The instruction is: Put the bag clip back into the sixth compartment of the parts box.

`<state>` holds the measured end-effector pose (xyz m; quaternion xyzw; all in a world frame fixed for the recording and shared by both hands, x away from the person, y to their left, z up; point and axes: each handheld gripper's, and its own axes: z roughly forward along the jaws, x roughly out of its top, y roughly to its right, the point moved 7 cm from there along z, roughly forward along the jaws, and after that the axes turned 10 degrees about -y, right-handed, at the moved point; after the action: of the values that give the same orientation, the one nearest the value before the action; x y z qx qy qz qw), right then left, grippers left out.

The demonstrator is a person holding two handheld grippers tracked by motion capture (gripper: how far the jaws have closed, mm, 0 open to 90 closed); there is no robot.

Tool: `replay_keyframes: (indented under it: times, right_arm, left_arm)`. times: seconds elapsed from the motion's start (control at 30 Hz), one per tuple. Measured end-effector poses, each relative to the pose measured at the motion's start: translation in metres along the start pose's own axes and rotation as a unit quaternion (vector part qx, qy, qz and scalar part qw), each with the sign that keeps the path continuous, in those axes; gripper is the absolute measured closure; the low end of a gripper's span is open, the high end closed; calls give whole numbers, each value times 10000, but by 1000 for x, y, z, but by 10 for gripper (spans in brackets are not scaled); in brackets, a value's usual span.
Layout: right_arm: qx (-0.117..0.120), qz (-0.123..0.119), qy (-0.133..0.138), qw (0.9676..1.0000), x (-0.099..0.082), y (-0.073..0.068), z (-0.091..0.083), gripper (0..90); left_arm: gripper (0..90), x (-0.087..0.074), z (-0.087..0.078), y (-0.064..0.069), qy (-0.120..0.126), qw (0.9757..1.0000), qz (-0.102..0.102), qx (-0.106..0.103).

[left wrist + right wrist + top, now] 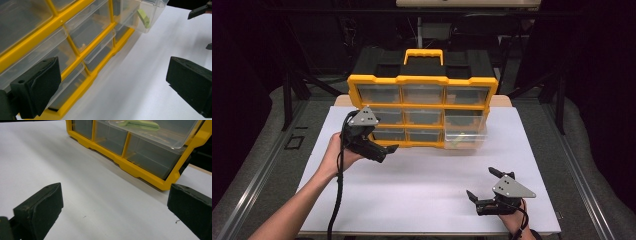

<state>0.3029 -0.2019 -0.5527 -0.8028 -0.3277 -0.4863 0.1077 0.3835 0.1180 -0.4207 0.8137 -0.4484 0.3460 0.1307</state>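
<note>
— Yellow organizer (422, 80) stands at the far side of your white tabletop (422, 190). Where's the open drawer?

— Your clear drawer (464, 136) sticks out of the organizer's right column, with a green piece (144, 18) inside.

— And your grippers?

— Your left gripper (382, 150) hovers by the organizer's lower left corner, jaws apart, empty. Your right gripper (484, 187) sits low over the tabletop's near right, jaws spread wide, well apart from the drawer.

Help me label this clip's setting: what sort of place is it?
Probably a lab recording bench, not a home: a white table ringed by black drapes, a yellow drawer organizer standing staged on it, and a handheld left gripper.
</note>
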Motion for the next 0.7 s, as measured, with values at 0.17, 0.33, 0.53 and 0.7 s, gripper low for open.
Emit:
replay_keyframes:
  times: [0.17,0.33,0.53,0.7]
  right_arm:
    - [3,-1,-3,10000,0,0,0,0]
    - [-5,2,-6,10000,0,0,0,0]
    - [-7,-5,-15,10000,0,0,0,0]
    - [-14,-19,-19,10000,0,0,1,0]
  left_arm:
    - [0,-20,-8,-1,112,9998,-152,62]
    - [0,-41,-10,-1,114,9994,-268,196]
    - [0,-65,-7,-2,81,9987,-466,192]
    - [0,-90,-2,-3,82,9974,-690,209]
